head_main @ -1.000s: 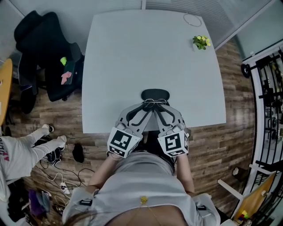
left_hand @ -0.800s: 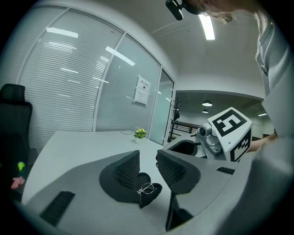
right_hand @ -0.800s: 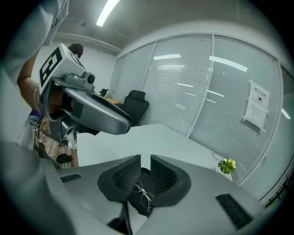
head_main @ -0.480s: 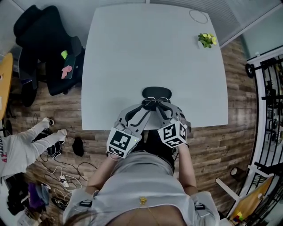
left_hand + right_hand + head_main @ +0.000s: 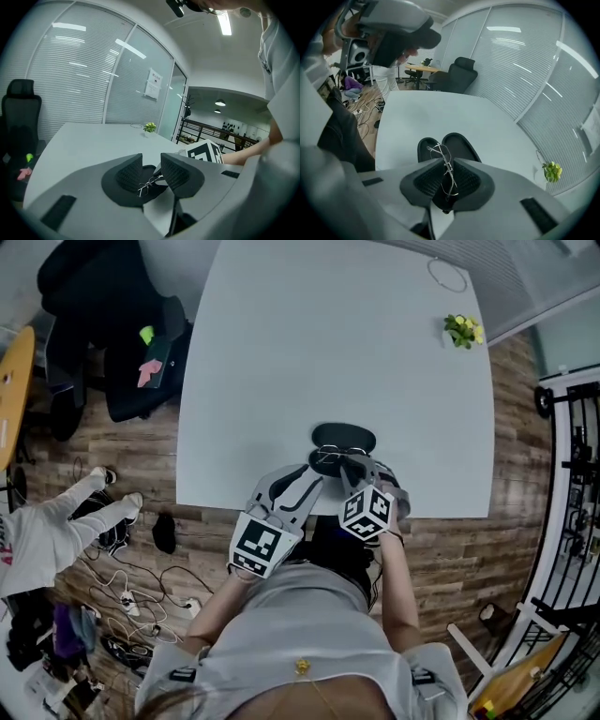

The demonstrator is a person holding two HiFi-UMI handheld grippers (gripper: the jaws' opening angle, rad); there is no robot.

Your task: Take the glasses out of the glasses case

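Left tongs [image 5: 151, 165]: jaws apart, nothing clamped; glasses [image 5: 146, 185] just ahead of them.
Right tongs [image 5: 445, 166]: your nearer hand, clamped on glasses mid-frame.
Glasses: over near edge of open glasses case [image 5: 459, 144] on counter [image 5: 440, 112]; frame runs along your jaws.

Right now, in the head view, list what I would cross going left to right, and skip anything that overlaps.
Black office chair → glasses case → potted plant → black railing.

One glasses case [image 5: 458, 143], one glasses [image 5: 437, 151], one table [image 5: 328, 343], one plant [image 5: 464, 330]; two grippers: left gripper [image 5: 151, 164], right gripper [image 5: 446, 171].
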